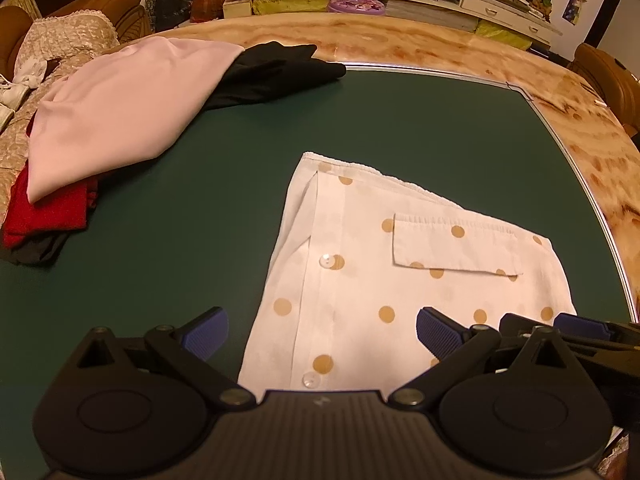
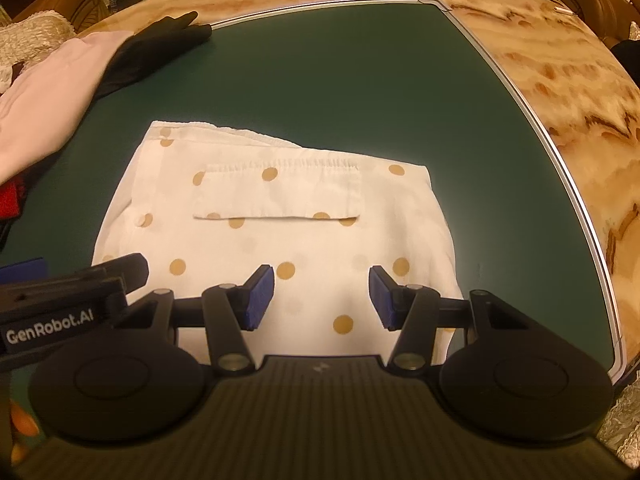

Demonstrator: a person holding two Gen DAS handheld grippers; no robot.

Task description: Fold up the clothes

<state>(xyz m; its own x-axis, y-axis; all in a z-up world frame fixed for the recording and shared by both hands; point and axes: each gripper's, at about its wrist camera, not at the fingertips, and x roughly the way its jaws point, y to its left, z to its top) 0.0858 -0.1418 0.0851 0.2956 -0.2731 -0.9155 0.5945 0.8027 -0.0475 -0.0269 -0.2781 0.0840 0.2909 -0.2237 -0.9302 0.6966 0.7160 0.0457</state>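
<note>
We see warm, yellowish indoor light and strong fisheye bending with dark corners. The marble table rim point(image 2: 560, 92) looks smeared; soft shadows sit beside the polka-dot shirt point(image 2: 280, 240).

Five garments lie on the one green tabletop point(image 1: 360, 120): one white polka-dot shirt point(image 1: 400, 280), folded, and four in a heap at the far left (one pink garment point(image 1: 120, 108), one red garment point(image 1: 44, 216), one black garment point(image 1: 272, 72) behind, one dark piece point(image 1: 36, 250) underneath). The shirt shows one pocket point(image 1: 452, 244) and two buttons point(image 1: 327, 261). Two tongs: left tongs point(image 1: 320, 334), right tongs point(image 2: 322, 298).
</note>
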